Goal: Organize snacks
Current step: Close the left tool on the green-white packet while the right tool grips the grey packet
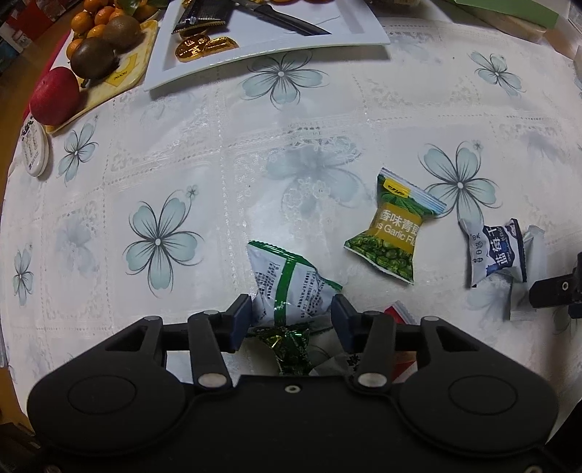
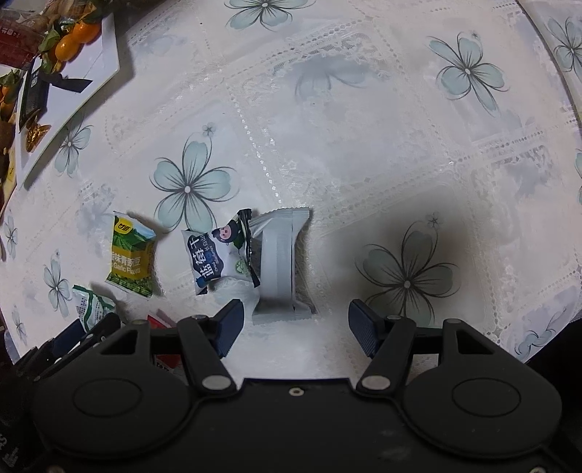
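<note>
Left tongs (image 1: 291, 320): released, spread around the white-green pea packet (image 1: 287, 283), pads apart from it.
Right tongs (image 2: 294, 329): released, empty, grey wafer packet (image 2: 280, 265) at 12 o'clock.
Handling: probably light, crinkly, slippery; pinch at the puffed middle.

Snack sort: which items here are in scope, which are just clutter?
In scope: green-and-white packet between the left gripper fingers, garlic green pea packet, blueberry packet, grey packet.
Clutter: knife, kiwis, apple, white tray.

surface: worktop (image 1: 327, 120) under white lace cloth (image 2: 400, 127) with pale blue flowers | far edge: white tray (image 1: 349, 40), fruit plate (image 1: 145, 43) | light: dim, shadows
</note>
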{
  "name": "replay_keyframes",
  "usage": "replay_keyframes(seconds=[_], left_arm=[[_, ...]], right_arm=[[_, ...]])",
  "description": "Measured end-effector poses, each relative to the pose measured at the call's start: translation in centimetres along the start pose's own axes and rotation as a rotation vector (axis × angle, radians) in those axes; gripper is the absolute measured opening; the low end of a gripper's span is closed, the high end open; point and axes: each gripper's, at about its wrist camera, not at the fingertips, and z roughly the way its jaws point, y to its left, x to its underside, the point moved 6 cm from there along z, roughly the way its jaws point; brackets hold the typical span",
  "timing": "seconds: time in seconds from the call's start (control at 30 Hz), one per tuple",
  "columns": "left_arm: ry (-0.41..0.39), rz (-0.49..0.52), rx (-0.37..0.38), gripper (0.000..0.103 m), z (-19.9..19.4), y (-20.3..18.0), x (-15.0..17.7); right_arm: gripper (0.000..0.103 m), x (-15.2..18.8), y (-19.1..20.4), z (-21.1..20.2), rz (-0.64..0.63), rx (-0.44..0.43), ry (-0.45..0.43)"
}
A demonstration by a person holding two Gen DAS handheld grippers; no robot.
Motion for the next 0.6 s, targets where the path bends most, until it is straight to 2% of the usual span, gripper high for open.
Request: replay_keyframes(seconds=[0.3,0.5,0.6], left_arm=[[0.031,0.024,-0.033,0.059,1.0,-0.7,0.2],[0.038,-0.043,0.035,0.056,0.9,1.0,-0.3],[0.013,-0.105,0.044,0.056,0.4,2.9,-0.9]], right_arm=[[0.067,0.0,-0.1,0.2,0.005,-0.001,0.006],[0.067,0.0,-0.2,0.3,0.008,0.001,0.011],[0.067,-0.1,-0.3,0.3,0.011,0.004,0.005]])
